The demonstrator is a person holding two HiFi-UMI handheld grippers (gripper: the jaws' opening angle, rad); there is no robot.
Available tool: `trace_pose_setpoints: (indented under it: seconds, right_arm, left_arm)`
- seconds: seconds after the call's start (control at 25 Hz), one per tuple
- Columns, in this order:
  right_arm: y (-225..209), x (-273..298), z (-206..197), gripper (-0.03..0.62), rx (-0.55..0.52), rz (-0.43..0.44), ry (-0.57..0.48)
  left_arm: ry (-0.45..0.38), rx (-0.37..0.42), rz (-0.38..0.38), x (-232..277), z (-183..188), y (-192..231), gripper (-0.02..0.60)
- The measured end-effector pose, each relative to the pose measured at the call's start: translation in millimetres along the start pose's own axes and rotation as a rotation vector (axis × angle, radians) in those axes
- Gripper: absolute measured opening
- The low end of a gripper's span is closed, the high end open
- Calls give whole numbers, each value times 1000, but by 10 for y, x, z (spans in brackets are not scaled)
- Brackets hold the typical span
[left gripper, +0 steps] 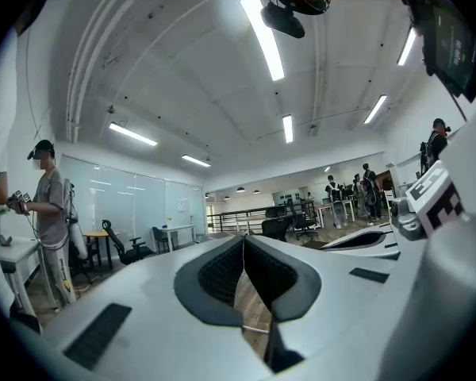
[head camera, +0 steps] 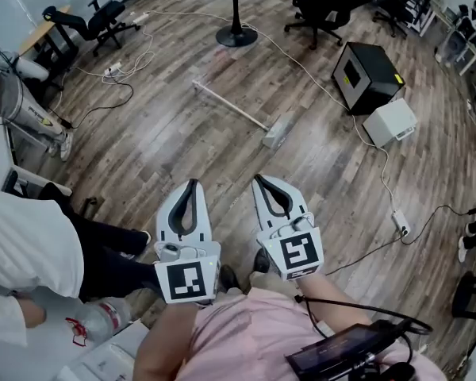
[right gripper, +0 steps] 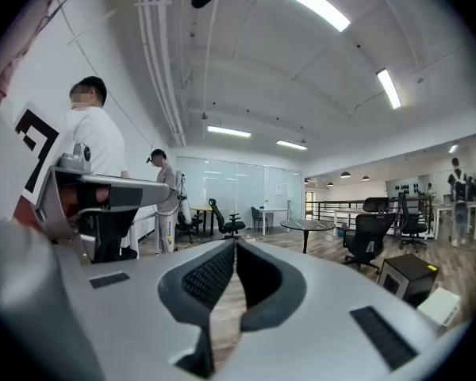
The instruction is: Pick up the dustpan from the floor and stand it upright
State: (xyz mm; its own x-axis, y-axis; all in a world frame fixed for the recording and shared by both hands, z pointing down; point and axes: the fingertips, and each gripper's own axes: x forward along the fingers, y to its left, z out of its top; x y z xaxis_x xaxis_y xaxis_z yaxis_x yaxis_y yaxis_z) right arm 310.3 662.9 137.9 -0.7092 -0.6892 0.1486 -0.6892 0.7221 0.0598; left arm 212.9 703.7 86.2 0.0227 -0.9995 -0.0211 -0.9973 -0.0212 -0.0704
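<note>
Together at the tips, both pairs of jaws grip nothing.
The left gripper (head camera: 192, 186) and right gripper (head camera: 259, 180) hover side by side, well short of the dustpan (head camera: 275, 132). It lies flat on the wooden floor (head camera: 174, 145), its long handle stretching away to the left, and a white box (head camera: 389, 122) sits near its right.

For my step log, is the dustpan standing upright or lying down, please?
Lying down: the dustpan rests on the floor, its long handle flat along the boards.

Bright ceiling strip lights (left gripper: 263, 26), fisheye edges, soft shadows
</note>
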Motion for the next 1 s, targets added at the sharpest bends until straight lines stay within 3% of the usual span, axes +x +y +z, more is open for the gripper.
trace_pose_setpoints:
  seconds: [0.04,0.08,0.12,0.24,0.72,1.0]
  right_arm:
    - [-4,31,2,53,13,30,-3]
    - [-8,67,-5,206,24,63,-1]
    - [-27,98,-12,250,28,83,4]
    - [-136,164,-32,299,0,99,4]
    - [-534,638,-82,316,-31,117,10]
    - [-742,1295,-187,313,-24,117,42]
  left_arm:
    - [0,1,4,36,-2,-8,14]
    - [0,1,8,72,-5,-22,14]
    - [-1,1,13,107,-9,-40,14]
    - [2,4,32,204,-21,-88,14]
    - [18,47,110,650,-166,120,14]
    - [37,-6,121,1244,-358,489,14]
